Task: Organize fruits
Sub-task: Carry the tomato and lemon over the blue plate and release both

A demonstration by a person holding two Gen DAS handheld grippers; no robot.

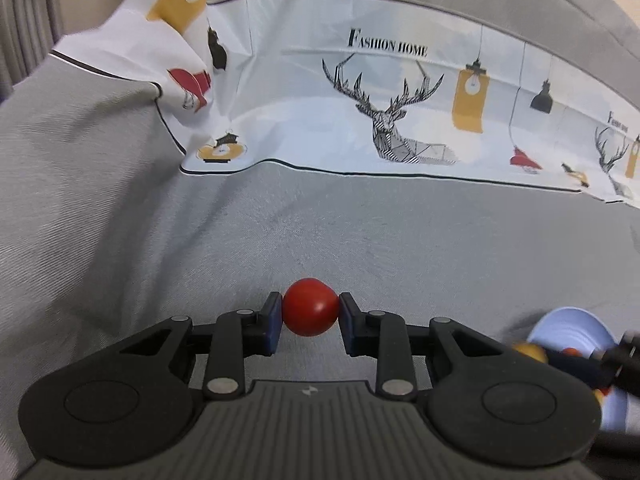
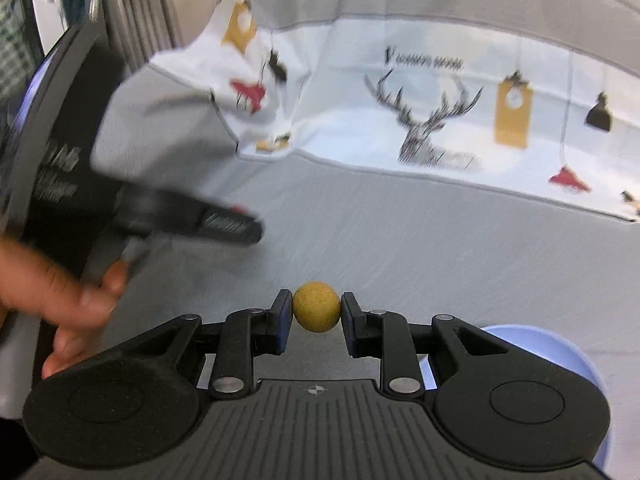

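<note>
Left wrist view shows the left gripper [image 1: 310,307] pinching a red fruit [image 1: 310,306] between its pads, the right gripper [image 2: 316,307] likewise clamping a yellow fruit [image 2: 317,306], and either round fruit, seemingly caught near the fingertips, could roll free.

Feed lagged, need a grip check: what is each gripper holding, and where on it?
Left gripper pinches the red fruit across its sides. Right gripper pinches the yellow fruit the same way.

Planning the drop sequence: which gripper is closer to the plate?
Right, probably. The right gripper, shut on the small yellow round fruit, sits directly beside the pale blue plate; the left gripper holds the red round fruit farther away.
</note>
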